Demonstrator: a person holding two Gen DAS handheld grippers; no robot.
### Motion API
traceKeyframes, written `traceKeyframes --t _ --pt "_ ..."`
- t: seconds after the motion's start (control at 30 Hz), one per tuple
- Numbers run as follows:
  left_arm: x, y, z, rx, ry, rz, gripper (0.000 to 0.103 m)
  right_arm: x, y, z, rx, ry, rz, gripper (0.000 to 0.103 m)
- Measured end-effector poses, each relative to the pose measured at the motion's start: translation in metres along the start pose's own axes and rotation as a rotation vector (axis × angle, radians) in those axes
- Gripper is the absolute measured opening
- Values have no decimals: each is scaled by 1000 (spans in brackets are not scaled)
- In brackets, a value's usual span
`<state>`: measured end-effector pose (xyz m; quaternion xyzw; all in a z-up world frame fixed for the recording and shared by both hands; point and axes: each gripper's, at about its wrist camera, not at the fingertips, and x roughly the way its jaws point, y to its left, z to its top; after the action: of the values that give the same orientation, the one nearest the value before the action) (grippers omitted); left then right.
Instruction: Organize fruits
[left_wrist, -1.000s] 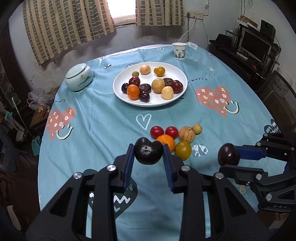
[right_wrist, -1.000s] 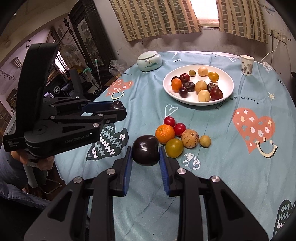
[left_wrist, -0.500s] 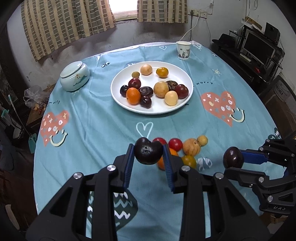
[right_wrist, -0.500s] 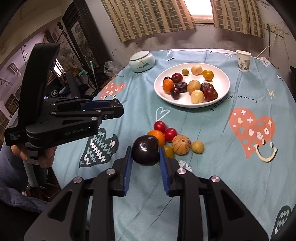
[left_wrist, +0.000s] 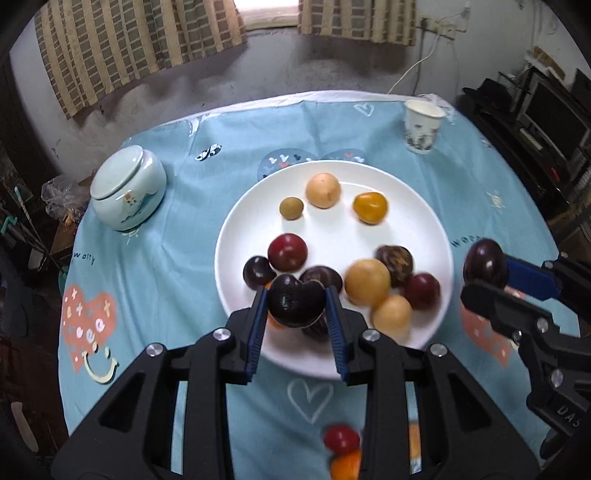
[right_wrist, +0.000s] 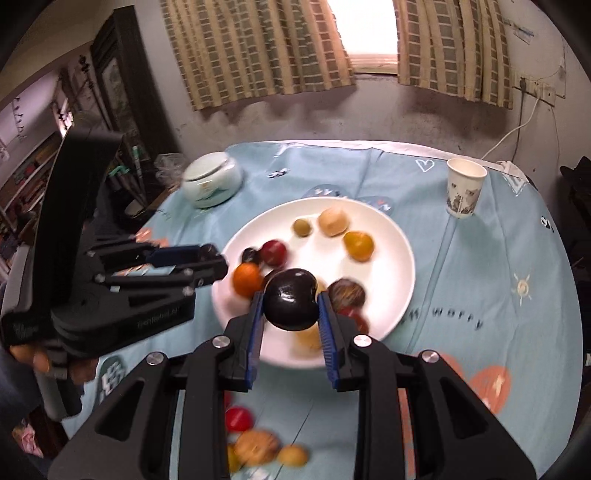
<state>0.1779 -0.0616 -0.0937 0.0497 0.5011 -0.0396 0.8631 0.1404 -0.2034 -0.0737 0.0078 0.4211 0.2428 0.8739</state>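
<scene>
both grippers – left (left_wrist: 295, 306), right (right_wrist: 291, 308) – clamp dark plums over the white plate (left_wrist: 236, 236)

Bare patch mid-plate (left_wrist: 332, 236) between far fruits (left_wrist: 323, 190) and crowded near cluster (left_wrist: 367, 282).

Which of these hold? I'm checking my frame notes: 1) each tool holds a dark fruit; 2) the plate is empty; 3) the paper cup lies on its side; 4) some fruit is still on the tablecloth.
1) Each tool holds a dark fruit: true. The left tool and right tool each clamp a dark plum.
2) False: the white plate holds many fruits.
3) False: the paper cup stands upright.
4) True: a red tomato and others lie on the tablecloth.
</scene>
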Motion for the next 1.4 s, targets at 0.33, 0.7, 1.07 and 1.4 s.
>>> traceKeyframes --t 0.33,0.7,1.07,1.4 --pt "58 3 25 -7 57 35 55 100 -36 38 1 144 -95 30" --pt "24 20 11 -82 0 31 67 85 -42 34 57 124 -102 72" --pt "-66 19 -34 -110 -97 -32 75 -27 -7 0 91 -38 -73 73" --pt "-141 -6 -60 -45 -206 -87 77 -182 2 -39 164 -372 -224 90"
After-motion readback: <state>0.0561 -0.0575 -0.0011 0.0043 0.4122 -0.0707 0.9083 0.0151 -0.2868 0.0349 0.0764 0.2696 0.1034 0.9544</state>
